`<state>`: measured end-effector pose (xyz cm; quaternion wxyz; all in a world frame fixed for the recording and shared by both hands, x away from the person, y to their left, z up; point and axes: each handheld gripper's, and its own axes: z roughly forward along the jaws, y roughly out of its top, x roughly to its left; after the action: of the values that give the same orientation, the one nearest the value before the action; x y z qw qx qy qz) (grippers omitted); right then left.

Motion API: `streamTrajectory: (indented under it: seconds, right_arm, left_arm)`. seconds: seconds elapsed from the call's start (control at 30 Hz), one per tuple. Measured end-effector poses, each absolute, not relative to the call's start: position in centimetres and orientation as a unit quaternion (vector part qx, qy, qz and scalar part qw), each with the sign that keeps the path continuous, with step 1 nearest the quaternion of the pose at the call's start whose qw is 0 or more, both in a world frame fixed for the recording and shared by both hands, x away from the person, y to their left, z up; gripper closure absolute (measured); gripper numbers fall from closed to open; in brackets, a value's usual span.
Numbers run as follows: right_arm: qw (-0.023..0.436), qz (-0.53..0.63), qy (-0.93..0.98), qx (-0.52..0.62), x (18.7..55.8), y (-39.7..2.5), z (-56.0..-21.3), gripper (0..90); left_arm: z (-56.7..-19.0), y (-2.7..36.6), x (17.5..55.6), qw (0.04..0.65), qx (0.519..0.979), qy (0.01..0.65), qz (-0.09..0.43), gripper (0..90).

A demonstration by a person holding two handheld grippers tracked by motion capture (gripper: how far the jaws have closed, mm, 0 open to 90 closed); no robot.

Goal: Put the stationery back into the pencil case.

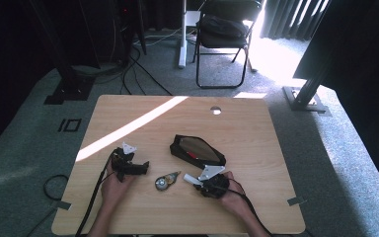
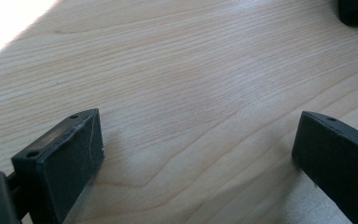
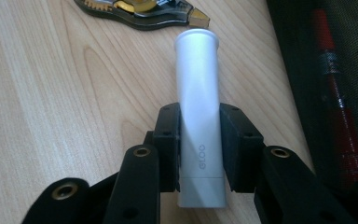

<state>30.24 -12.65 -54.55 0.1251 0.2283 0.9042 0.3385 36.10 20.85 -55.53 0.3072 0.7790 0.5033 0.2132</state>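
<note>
My right gripper (image 3: 199,140) is shut on a white glue stick (image 3: 198,112), which lies flat just above the wooden table (image 1: 237,128) and points toward a correction tape dispenser (image 3: 137,10). In the high view the right gripper (image 1: 197,180) holds the glue stick (image 1: 191,178) beside the tape dispenser (image 1: 166,180), in front of an open black pencil case (image 1: 197,150). A red pen (image 3: 336,98) lies inside the pencil case (image 3: 326,56). My left gripper (image 1: 140,167) stands open at the left over bare wood, its jaws (image 2: 193,154) wide apart with nothing between them.
A band of sunlight (image 1: 128,129) crosses the table's left half. A cable hole (image 1: 216,110) sits near the far edge. Beyond the table stand a black folding chair (image 1: 224,34), a white post and dark stands with cables on the carpet.
</note>
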Motion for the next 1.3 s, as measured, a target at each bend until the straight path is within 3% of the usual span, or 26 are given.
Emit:
streamTrajectory:
  seconds: [0.27,1.3]
  right_arm:
    - [0.11,0.338,0.904,0.236,30.58,-12.7,-54.49,70.5]
    - [0.131,0.346,0.897,0.242,30.02,-12.93,-53.77,70.9]
  left_arm:
    - [-55.53,20.85,36.09,0.307,0.779,0.503,0.213,2.3]
    - [-55.53,20.85,36.1,0.307,0.779,0.503,0.213,2.3]
